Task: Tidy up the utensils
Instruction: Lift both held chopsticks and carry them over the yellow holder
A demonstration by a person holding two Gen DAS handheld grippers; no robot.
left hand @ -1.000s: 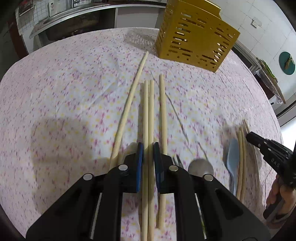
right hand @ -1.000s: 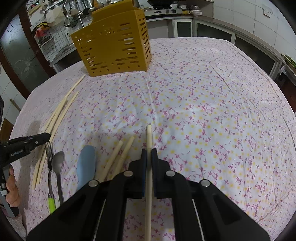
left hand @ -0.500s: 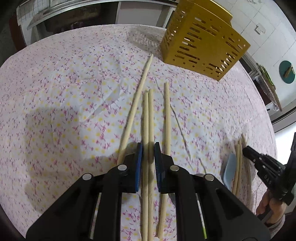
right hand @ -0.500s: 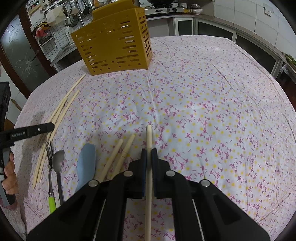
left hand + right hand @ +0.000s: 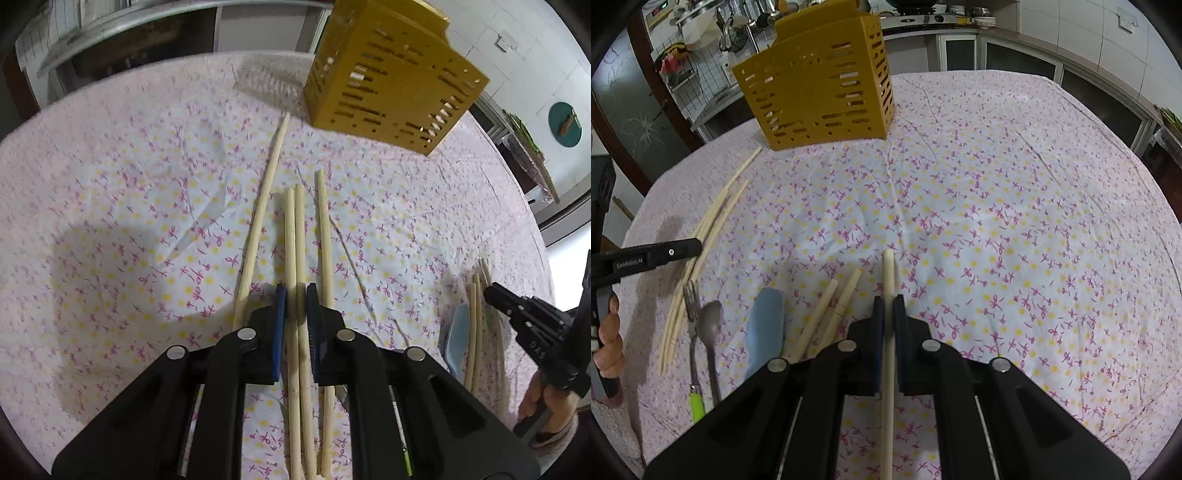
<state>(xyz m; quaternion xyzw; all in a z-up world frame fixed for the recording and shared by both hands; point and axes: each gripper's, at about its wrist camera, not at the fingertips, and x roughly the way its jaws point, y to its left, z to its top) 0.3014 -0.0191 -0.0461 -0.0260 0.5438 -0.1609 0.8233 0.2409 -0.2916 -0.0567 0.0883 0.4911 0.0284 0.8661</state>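
Observation:
My left gripper (image 5: 294, 291) is shut on a pair of pale wooden chopsticks (image 5: 295, 229) that point toward the yellow slotted basket (image 5: 391, 74). One loose chopstick (image 5: 262, 210) lies to the left of the pair and another (image 5: 324, 229) to the right. My right gripper (image 5: 888, 302) is shut on a single chopstick (image 5: 888, 273) just above the cloth. Two more chopsticks (image 5: 827, 314) lie to its left. Beyond them are a blue spoon (image 5: 766, 325), a metal spoon (image 5: 711, 317) and a green-handled fork (image 5: 690, 306). The basket (image 5: 820, 88) stands at the far side, with chopstick ends showing through its slots.
A floral cloth (image 5: 997, 221) covers the round table. The left gripper (image 5: 694, 245) and a hand show at the left edge of the right wrist view. The right gripper (image 5: 495, 291) shows at the right of the left wrist view. Kitchen counters and cabinets ring the table.
The left gripper, still holding the chopstick pair, has shifted a little toward the basket, which looks larger now. The right gripper and its chopstick have stayed where they were.

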